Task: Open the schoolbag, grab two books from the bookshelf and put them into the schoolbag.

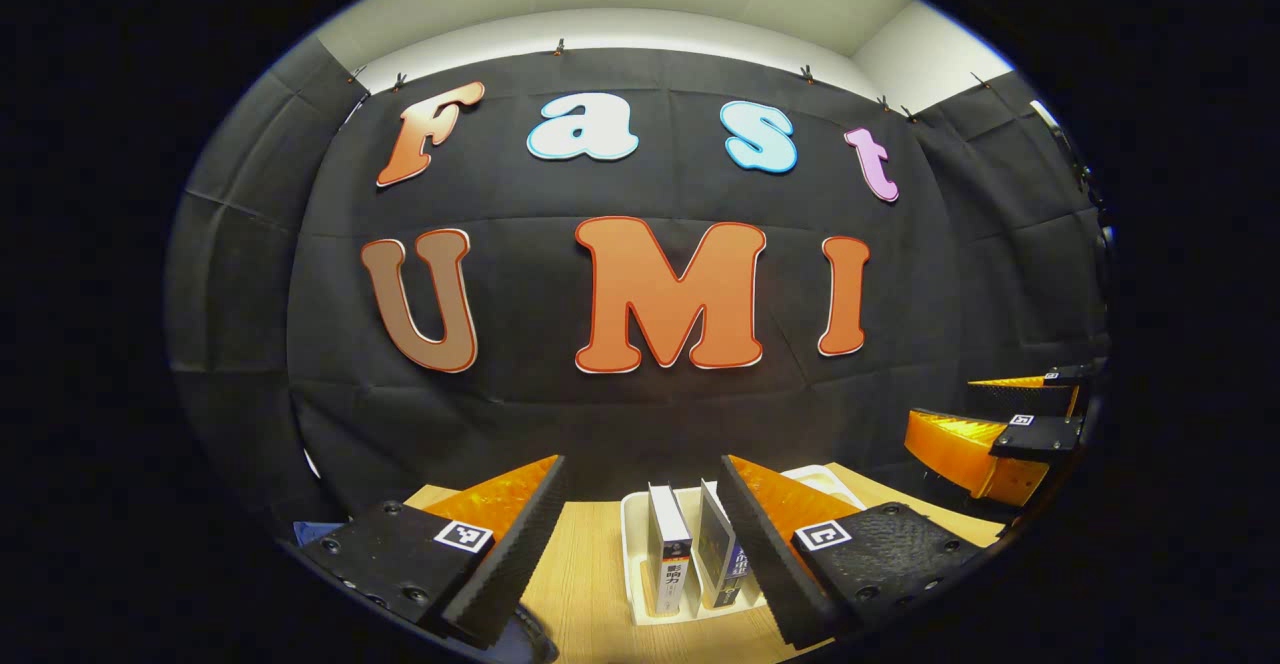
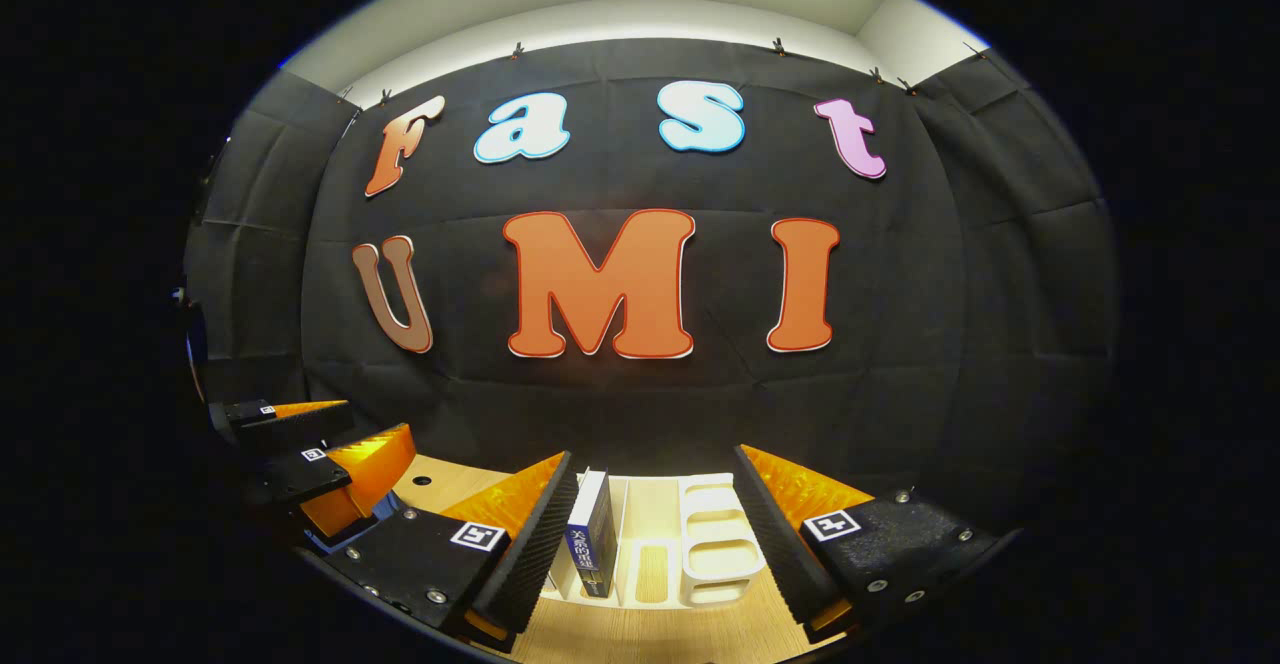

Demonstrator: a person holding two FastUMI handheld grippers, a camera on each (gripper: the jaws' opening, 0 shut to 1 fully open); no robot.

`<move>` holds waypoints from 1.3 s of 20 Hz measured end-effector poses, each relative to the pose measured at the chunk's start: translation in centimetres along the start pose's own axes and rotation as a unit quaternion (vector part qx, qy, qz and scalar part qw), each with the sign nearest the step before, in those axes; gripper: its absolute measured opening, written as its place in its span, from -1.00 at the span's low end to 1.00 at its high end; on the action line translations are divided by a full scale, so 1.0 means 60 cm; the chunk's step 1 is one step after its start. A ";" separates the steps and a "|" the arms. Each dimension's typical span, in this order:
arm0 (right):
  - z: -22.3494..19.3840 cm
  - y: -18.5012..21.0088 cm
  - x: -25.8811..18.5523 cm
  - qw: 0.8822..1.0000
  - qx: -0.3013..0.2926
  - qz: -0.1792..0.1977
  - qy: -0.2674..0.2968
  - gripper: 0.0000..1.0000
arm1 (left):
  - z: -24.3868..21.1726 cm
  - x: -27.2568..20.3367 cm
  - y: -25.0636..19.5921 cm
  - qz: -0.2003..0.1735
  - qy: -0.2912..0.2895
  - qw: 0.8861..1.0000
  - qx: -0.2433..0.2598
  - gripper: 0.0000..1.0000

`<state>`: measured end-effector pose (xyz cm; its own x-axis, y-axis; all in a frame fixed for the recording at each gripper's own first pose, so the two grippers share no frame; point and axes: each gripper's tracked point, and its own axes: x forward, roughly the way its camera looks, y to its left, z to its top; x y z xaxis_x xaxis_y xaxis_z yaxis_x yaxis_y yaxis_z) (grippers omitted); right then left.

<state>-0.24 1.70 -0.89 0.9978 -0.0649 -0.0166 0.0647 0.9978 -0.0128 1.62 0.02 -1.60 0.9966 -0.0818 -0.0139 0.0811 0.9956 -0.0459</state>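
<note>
Black cloth walls are seen behind a wooden counter (image 1: 585, 584) on which a white bookshelf (image 1: 632, 554) is set, two upright books (image 1: 668, 549) held in its slots. Between the spread, released fingers of the left gripper (image 1: 640, 544) the books are framed, apparently untouched. Fingers of the right gripper (image 2: 665, 534) are likewise parted, grasping nothing, above the bookshelf.
</note>
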 end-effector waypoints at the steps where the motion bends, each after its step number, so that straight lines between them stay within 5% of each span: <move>1: -0.002 0.000 0.000 1.000 -0.001 -0.002 0.000 0.85 | -0.001 0.001 -0.003 -0.003 0.001 1.000 0.000 0.92; 26: -0.028 0.020 -0.013 1.000 0.000 -0.005 0.025 0.85 | -0.025 -0.008 -0.002 -0.015 0.020 1.000 0.018 0.92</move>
<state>-0.97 2.91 -2.57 0.9949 -0.0761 -0.0661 0.0755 0.9971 -0.0124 1.11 -0.13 -3.09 0.9922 -0.1132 -0.0530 0.1127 0.9936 -0.0114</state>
